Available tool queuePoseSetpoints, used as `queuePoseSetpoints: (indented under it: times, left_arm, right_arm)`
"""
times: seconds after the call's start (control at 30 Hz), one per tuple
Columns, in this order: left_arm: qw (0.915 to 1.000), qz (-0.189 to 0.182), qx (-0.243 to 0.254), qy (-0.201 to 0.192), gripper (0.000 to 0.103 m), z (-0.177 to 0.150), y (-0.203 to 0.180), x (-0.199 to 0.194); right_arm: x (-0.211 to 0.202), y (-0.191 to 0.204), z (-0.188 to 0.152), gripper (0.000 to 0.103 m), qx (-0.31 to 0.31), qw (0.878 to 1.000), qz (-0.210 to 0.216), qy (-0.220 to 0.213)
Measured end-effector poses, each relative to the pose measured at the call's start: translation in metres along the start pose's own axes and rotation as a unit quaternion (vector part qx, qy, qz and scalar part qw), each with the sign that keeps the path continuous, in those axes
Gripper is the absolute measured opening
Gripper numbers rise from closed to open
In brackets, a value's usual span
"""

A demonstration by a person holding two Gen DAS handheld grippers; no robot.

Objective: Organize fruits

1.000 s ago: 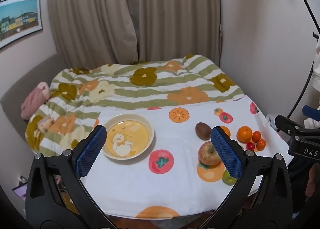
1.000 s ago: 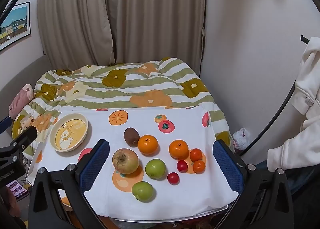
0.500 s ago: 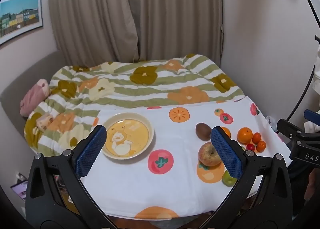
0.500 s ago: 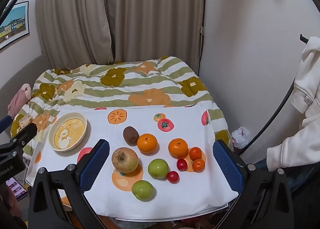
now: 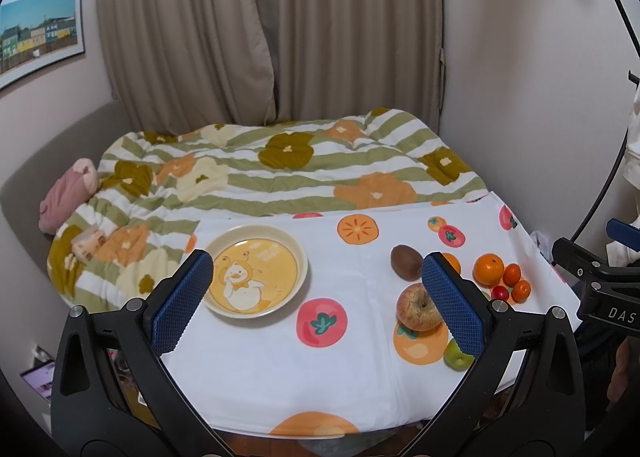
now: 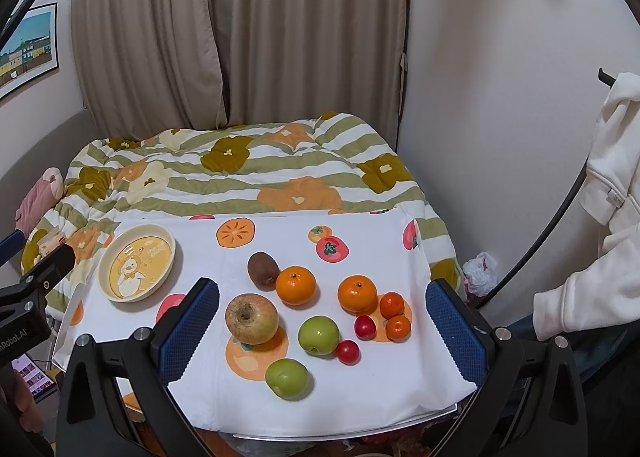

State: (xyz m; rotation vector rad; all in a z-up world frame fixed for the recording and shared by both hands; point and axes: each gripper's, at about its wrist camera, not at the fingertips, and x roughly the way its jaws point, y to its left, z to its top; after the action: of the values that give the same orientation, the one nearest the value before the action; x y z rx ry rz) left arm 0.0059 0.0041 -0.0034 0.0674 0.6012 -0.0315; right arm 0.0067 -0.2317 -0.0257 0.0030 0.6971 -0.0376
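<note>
A cream plate [image 5: 256, 274] [image 6: 137, 262] with a duck picture sits empty at the left of the fruit-print cloth [image 5: 280, 357]. To its right lie a brown kiwi [image 6: 263, 270], a reddish apple [image 6: 251, 318] [image 5: 418, 307], two oranges [image 6: 296, 285] [image 6: 357, 294], two green apples [image 6: 319, 335] [image 6: 287, 378], small tangerines [image 6: 391, 304] and red cherry tomatoes [image 6: 347, 351]. My left gripper [image 5: 318, 303] hangs open above the cloth between plate and apple. My right gripper [image 6: 322, 331] is open over the fruit cluster. Neither holds anything.
A striped flowered quilt [image 5: 280, 165] covers the bed behind the table, with a pink cushion [image 5: 68, 199] at its left. Curtains and walls close in the back and right. A white sleeve [image 6: 592, 269] shows at the right; a phone [image 6: 34, 377] lies low left.
Both views drift only slightly; the left gripper has risen a little. Fruits and plate have not moved and both grippers stay open.
</note>
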Motion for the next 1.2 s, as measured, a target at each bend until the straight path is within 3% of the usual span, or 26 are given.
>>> queuePoseSetpoints:
  times: [1.2]
  left_arm:
    - [1.0,-0.004,0.001,-0.005,0.103,0.0013,0.0034,-0.0039]
  right_arm:
    - [0.0006,-0.0008,0.0008,0.103,0.0,1.0,0.0,0.001]
